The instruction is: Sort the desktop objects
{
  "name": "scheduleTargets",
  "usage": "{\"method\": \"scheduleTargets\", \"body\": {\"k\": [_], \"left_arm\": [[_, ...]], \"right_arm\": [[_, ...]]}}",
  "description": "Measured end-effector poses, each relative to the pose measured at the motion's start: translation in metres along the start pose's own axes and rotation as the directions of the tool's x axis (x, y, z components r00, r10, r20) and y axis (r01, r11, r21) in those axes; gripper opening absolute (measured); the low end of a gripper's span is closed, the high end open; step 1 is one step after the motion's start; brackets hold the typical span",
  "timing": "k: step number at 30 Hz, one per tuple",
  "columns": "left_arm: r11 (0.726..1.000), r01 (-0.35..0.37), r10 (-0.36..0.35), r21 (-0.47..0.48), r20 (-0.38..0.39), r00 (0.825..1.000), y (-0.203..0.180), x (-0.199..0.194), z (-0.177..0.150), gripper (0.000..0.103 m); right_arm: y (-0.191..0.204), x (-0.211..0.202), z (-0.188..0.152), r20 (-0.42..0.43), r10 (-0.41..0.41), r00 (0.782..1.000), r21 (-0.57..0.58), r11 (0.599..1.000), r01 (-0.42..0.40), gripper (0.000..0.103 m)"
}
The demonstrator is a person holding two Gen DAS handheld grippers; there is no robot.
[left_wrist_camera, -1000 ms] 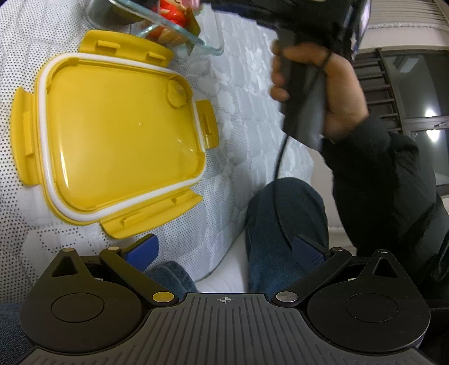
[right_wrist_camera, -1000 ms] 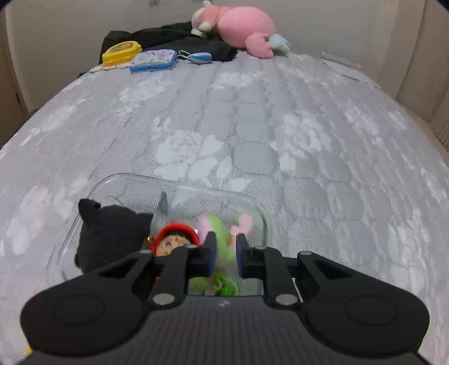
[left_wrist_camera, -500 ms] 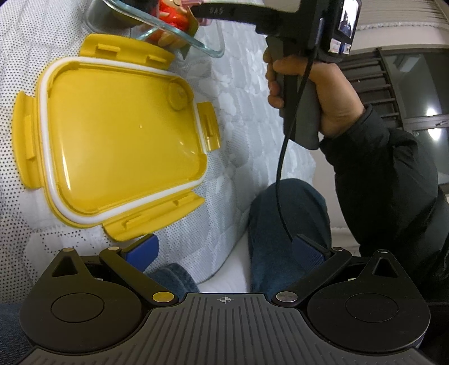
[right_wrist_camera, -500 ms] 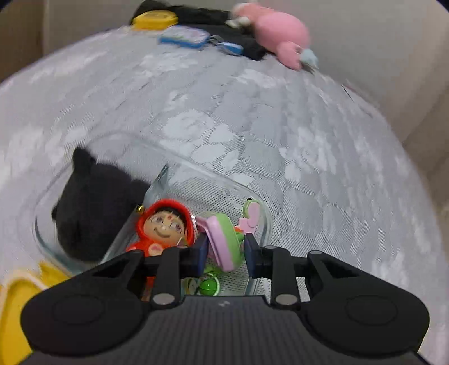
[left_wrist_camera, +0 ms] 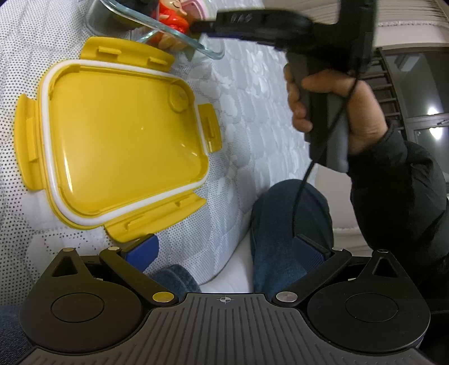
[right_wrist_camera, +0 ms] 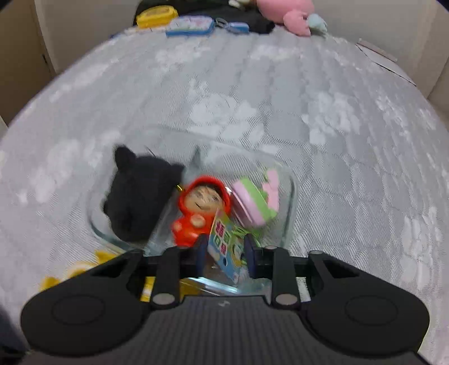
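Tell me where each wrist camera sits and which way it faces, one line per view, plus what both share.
Left wrist: on the open left gripper, facing the yellow snap-lock plastic lid on the grey quilted bedcover; right hand and knee show.
Right wrist: on the right gripper, looking down into the clear glass container; only its fingers show.
Shared: container, red-hooded doll figure, lid.

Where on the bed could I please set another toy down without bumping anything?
The widest bare stretch of bedspread lies beyond and right of the glass box, up to the pink plush and cases at the far edge. The box is crowded: black cat, red doll, green-pink toy. The yellow lid fills the near-left side.
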State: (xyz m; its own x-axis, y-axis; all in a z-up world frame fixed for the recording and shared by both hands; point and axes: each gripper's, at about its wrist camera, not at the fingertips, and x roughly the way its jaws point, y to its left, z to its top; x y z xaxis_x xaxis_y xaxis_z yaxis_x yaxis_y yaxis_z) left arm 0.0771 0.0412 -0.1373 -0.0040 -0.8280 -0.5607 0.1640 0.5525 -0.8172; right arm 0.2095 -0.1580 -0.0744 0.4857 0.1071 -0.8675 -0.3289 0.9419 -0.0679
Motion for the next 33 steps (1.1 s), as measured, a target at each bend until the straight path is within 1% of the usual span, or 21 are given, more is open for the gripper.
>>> {"method": "scheduleTargets", "body": {"k": [2,3,9,11,12,13,15,19,20,22,24,27,29,30,31,33], "left_arm": [[1.0,-0.001,0.001,0.001,0.002,1.0,0.0,0.0,0.0,0.103],[1.0,-0.002,0.002,0.001,0.003,1.0,0.0,0.0,0.0,0.103],[1.0,-0.001,0.001,0.0,0.005,1.0,0.001,0.001,0.0,0.103],[1.0,0.001,-0.001,-0.003,0.005,1.0,0.001,0.001,0.001,0.103],[1.0,0.002,-0.002,-0.005,0.005,1.0,0.002,0.001,0.001,0.103],[1.0,0.002,-0.002,-0.007,0.007,1.0,0.002,0.001,0.001,0.103],[1.0,0.003,-0.002,-0.013,0.018,1.0,0.003,0.0,0.001,0.103],[1.0,-0.003,0.004,-0.03,0.046,0.999,0.006,-0.003,0.003,0.103],[0.999,-0.008,0.01,-0.035,0.051,0.999,0.006,-0.003,0.003,0.103],[0.999,-0.023,0.025,-0.041,0.058,0.998,0.006,-0.004,0.003,0.103],[0.998,-0.039,0.042,-0.047,0.064,0.997,0.005,-0.004,0.003,0.103],[0.996,-0.074,0.078,-0.051,0.075,0.994,0.004,-0.003,0.003,0.103],[0.993,-0.103,0.107,-0.052,0.1,0.989,0.002,-0.004,0.003,0.103],[0.992,-0.118,0.123,-0.051,0.12,0.985,0.002,-0.006,0.003,0.103],[0.989,-0.142,0.148,-0.049,0.16,0.976,0.0,-0.01,0.003,0.103],[0.98,-0.192,0.198,-0.046,0.242,0.95,-0.004,-0.018,0.002,0.103]], "right_arm": [[0.0,0.003,-0.003,-0.01,-0.059,0.998,-0.016,0.998,0.059,0.004],[-0.001,0.002,-0.004,-0.007,-0.06,0.998,-0.013,0.998,0.06,0.004],[-0.008,-0.012,-0.006,0.02,-0.046,0.999,0.046,0.998,0.045,0.005],[-0.009,-0.012,-0.006,0.0,-0.003,1.0,0.058,0.998,0.003,0.005],[-0.011,-0.012,-0.007,-0.011,0.021,1.0,0.071,0.997,-0.02,0.009],[-0.013,-0.014,-0.008,-0.01,0.035,0.999,0.096,0.995,-0.034,0.018],[-0.019,-0.02,-0.01,0.016,0.049,0.999,0.14,0.989,-0.051,0.022],[-0.032,-0.039,-0.019,0.084,0.06,0.995,0.208,0.975,-0.076,0.023],[-0.035,-0.045,-0.024,0.101,0.064,0.993,0.224,0.971,-0.085,0.023],[-0.039,-0.055,-0.036,0.13,0.074,0.989,0.251,0.962,-0.105,0.029],[-0.042,-0.064,-0.05,0.156,0.084,0.984,0.269,0.955,-0.124,0.034],[-0.048,-0.072,-0.073,0.19,0.094,0.977,0.313,0.938,-0.151,0.036],[-0.053,-0.074,-0.09,0.213,0.114,0.97,0.366,0.911,-0.187,0.038],[-0.056,-0.073,-0.098,0.225,0.123,0.967,0.393,0.896,-0.206,0.04],[-0.057,-0.073,-0.107,0.238,0.129,0.963,0.42,0.88,-0.222,0.044],[-0.058,-0.071,-0.121,0.25,0.122,0.961,0.44,0.869,-0.225,0.047]]}}
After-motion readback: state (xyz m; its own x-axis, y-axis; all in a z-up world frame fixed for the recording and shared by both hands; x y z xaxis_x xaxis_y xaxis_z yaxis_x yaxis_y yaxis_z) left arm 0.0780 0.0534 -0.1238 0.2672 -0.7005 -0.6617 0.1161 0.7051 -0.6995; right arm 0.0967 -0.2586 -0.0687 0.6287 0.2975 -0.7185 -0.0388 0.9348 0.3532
